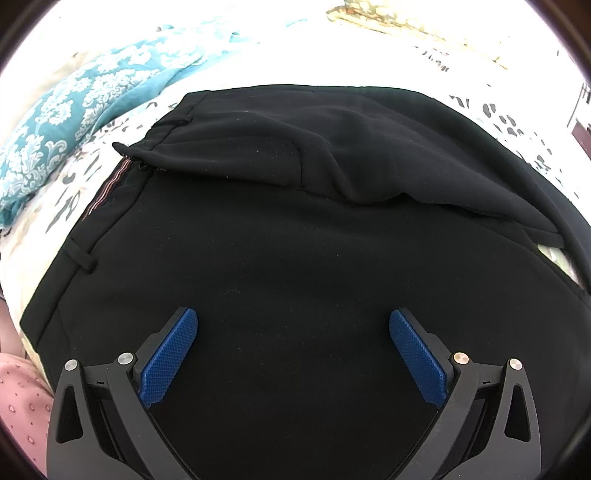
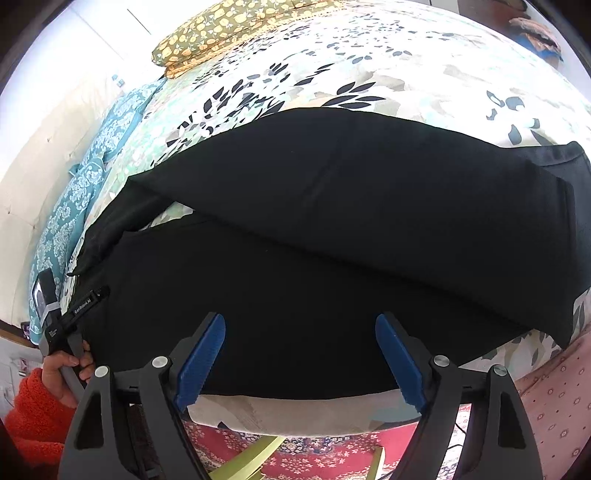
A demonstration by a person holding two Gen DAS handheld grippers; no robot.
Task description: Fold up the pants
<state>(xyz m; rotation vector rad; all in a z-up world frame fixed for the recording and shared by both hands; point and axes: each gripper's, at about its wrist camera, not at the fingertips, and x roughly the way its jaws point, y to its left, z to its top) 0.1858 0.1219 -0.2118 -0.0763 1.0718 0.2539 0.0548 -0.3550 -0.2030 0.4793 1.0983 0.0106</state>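
My right gripper (image 2: 300, 354) and left gripper (image 1: 293, 347) both hover over the black pants (image 2: 314, 236) with jaws apart, empty. Below the pants' near edge, red carpet (image 2: 314, 446). The pants lie lengthwise across the floral bed (image 2: 369, 62), waistband (image 1: 107, 192) leftward. Beyond them, a teal pillow (image 2: 88, 177) and yellow pillow (image 2: 221, 33).

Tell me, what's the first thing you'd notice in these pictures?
A big pair of black pants spreads across the flowery bedspread, almost filling both views. In front, the right gripper and the left gripper stand wide open, showing blue pads. A yellow flowered pillow lies at the far end.
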